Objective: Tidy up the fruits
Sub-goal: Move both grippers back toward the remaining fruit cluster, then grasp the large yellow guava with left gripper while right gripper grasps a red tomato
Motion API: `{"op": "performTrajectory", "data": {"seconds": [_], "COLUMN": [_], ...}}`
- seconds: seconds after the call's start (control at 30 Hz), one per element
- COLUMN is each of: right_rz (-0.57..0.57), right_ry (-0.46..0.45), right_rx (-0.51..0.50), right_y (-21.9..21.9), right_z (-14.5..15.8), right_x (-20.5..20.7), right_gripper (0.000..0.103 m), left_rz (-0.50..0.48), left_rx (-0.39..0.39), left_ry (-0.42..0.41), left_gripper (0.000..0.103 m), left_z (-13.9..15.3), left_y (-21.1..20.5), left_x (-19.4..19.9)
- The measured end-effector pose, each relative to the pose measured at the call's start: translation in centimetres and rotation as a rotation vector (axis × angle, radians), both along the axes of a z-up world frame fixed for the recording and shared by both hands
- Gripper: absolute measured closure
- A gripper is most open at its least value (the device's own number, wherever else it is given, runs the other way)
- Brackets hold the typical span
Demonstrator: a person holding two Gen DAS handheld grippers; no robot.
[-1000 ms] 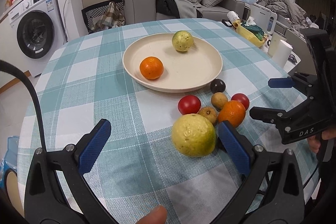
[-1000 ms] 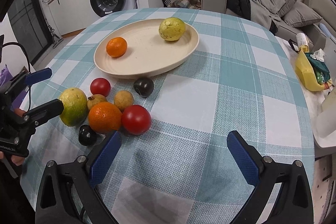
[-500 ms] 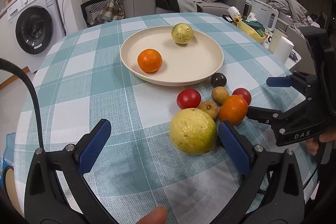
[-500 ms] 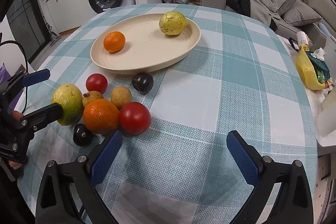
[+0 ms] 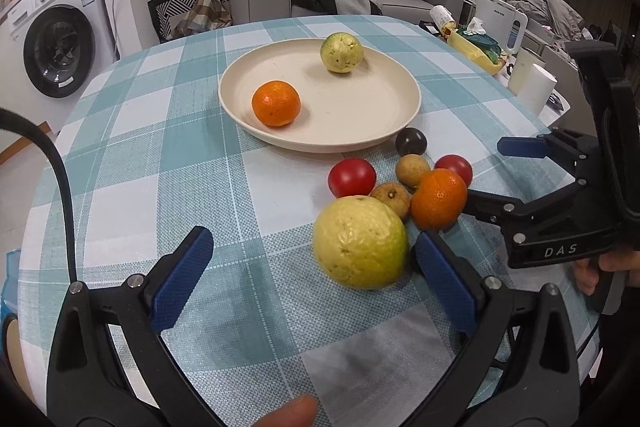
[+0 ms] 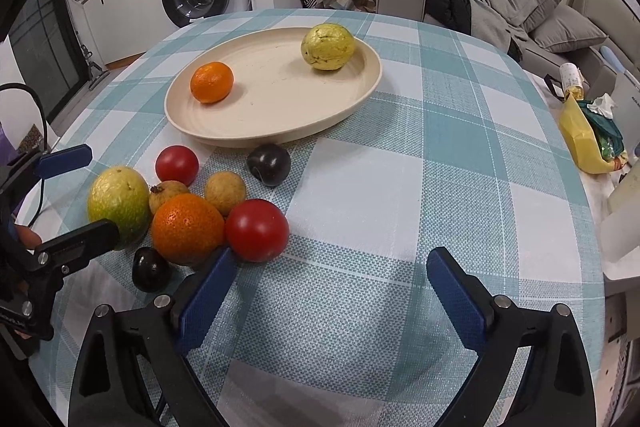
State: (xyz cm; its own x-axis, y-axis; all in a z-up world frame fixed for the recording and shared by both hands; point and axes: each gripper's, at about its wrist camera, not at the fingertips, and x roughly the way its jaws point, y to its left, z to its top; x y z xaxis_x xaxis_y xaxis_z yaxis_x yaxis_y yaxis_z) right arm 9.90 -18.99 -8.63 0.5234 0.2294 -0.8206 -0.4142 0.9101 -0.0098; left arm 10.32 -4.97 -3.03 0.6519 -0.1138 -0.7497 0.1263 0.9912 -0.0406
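A round table (image 6: 460, 155), draped in a woven teal-and-white checked cloth, is seen from both wrist cameras. A broad, shallow cream plate (image 6: 224, 131) with a smooth matte rim is set toward the far side; a dimpled orange (image 6: 211, 82) and a knobbly yellow-green guava (image 6: 328, 46) are carried on it, well apart.

The remaining fruit is clustered on the cloth just beside the plate's near edge. A large, pebbled yellow-green guava (image 5: 360, 241) is flanked by a glossy orange (image 5: 439, 199), two smooth red tomatoes (image 5: 351, 177), two rough tan longan-like fruits (image 5: 412, 169) and two dark, shiny plums (image 6: 268, 163).

The left gripper (image 5: 316, 277), black-framed with ribbed blue pads, is held wide open, nothing being gripped; the large guava is lodged against the inside of its right finger, though contact cannot be confirmed. The right gripper (image 6: 332, 291) is likewise spread wide and empty, its jaws having just been narrowed slightly with only bare cloth between them; its left pad (image 6: 206, 297) is placed just beside the orange and the nearer tomato (image 6: 257, 229).
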Motion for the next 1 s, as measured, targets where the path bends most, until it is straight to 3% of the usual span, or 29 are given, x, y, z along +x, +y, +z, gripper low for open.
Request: {"op": "performTrajectory", "data": {"seconds": [0.07,0.6,1.0], "right_rz": [0.0,0.034,0.051], "right_ry": [0.004,-0.003,-0.007], "right_rx": [0.006,0.074,0.123], "right_y": [0.0,0.2,0.4], "right_z": [-0.1,0.1,0.2], "right_x": [0.1,0.2,0.1], "right_gripper": [0.008,0.034,0.051], "left_rz": [-0.011,-0.111,-0.135], "left_rx": [0.0,-0.036,-0.049], "left_ry": [0.005,0.032,0.016], "left_gripper": [0.004,0.055,0.056], "left_z": [-0.1,-0.7,-0.3], "left_y": [-0.2,-1.3,-1.3], "left_x": [0.0,0.0,-0.5]}}
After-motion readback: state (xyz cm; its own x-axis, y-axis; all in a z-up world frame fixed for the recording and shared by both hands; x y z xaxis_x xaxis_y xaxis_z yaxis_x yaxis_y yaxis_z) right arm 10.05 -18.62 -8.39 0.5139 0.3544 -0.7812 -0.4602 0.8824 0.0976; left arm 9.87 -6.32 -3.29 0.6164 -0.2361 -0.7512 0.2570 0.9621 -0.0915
